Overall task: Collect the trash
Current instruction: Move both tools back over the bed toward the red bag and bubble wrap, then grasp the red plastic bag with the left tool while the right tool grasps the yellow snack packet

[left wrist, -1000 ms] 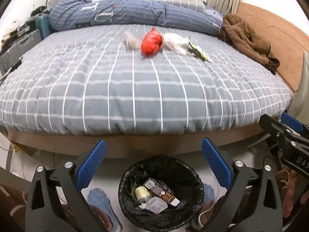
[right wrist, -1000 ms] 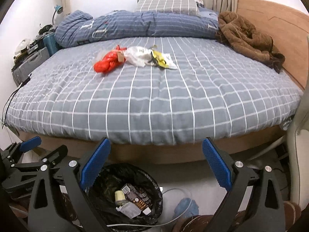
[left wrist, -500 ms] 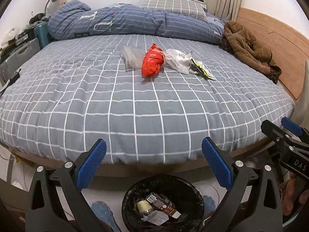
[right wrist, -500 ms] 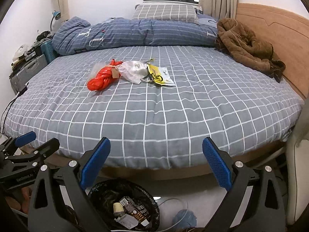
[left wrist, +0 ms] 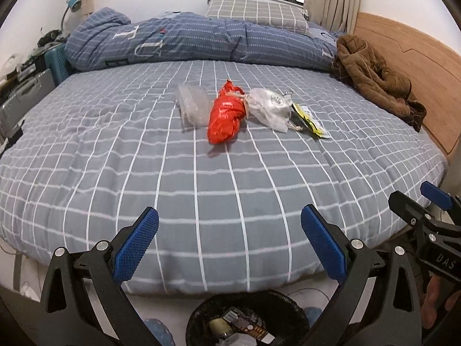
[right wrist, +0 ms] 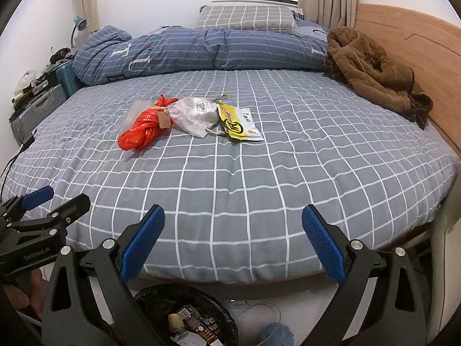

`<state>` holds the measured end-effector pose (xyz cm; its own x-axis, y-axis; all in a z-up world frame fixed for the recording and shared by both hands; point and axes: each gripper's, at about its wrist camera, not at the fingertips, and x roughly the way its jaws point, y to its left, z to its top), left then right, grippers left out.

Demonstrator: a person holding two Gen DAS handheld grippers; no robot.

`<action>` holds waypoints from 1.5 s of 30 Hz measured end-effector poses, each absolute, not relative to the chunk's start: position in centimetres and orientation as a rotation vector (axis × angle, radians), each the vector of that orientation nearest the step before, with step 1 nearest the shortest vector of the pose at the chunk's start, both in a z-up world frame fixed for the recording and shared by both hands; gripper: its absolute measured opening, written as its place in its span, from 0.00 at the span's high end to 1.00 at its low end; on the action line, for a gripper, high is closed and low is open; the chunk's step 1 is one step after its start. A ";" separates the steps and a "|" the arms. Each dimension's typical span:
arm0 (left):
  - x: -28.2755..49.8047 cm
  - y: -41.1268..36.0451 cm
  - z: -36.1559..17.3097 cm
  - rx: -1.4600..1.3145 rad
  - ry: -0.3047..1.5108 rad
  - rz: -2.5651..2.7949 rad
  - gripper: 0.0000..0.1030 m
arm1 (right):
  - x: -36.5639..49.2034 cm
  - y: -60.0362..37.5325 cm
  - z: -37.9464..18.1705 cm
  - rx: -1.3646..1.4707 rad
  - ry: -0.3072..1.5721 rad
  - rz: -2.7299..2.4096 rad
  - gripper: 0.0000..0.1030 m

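Trash lies in a row mid-bed: a clear plastic bag (left wrist: pixel 192 109), a red plastic bag (left wrist: pixel 226 116), a white bag (left wrist: pixel 269 106) and a yellow wrapper (left wrist: pixel 309 120). The right wrist view shows the same red bag (right wrist: pixel 143 128), white bag (right wrist: pixel 196 114) and yellow wrapper (right wrist: pixel 237 124). My left gripper (left wrist: pixel 230 243) is open and empty over the bed's near edge. My right gripper (right wrist: pixel 233 243) is open and empty beside it. A black-lined trash bin (left wrist: pixel 247 321) with some trash inside stands on the floor below both grippers (right wrist: pixel 187 317).
The grey checked bed (left wrist: pixel 144 158) fills the view. A blue duvet (left wrist: pixel 201 40) and pillow lie at the back, a brown coat (left wrist: pixel 374 77) at the right by the wooden headboard (left wrist: pixel 426 86). Cases and clutter stand at the left (left wrist: pixel 26 86).
Both grippers have risen and moved forward over the bed edge; the trash looks nearer and the bin has dropped to the bottom of both views. Both stay open.
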<state>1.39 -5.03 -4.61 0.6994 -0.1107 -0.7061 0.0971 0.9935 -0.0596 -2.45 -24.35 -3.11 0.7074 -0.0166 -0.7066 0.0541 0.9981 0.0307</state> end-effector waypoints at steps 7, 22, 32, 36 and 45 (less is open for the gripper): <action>5.1 -4.8 -4.1 -0.016 0.771 -0.105 0.06 | 0.7 -24.8 -3.5 0.055 0.794 -0.047 0.11; 15.7 -5.2 -4.8 -0.008 0.782 -0.107 0.06 | 11.4 -25.7 -5.0 0.029 0.818 -0.050 0.11; 21.3 -6.2 -6.5 -0.007 0.815 -0.135 0.06 | 19.1 -27.1 -8.3 0.018 0.888 -0.052 0.14; 22.8 -6.7 -6.8 -0.003 0.821 -0.155 0.07 | 21.0 -27.9 -9.2 0.038 0.912 -0.033 0.17; 24.7 -7.4 -8.2 -0.009 0.865 -0.193 0.20 | 23.8 -28.7 -11.1 0.108 0.982 0.034 0.26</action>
<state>24.73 -7.39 -8.17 0.6325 -0.1722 -0.7552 0.1651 0.9825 -0.0858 23.81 -28.73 -11.14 0.5549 0.0777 -0.8283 0.0204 0.9941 0.1069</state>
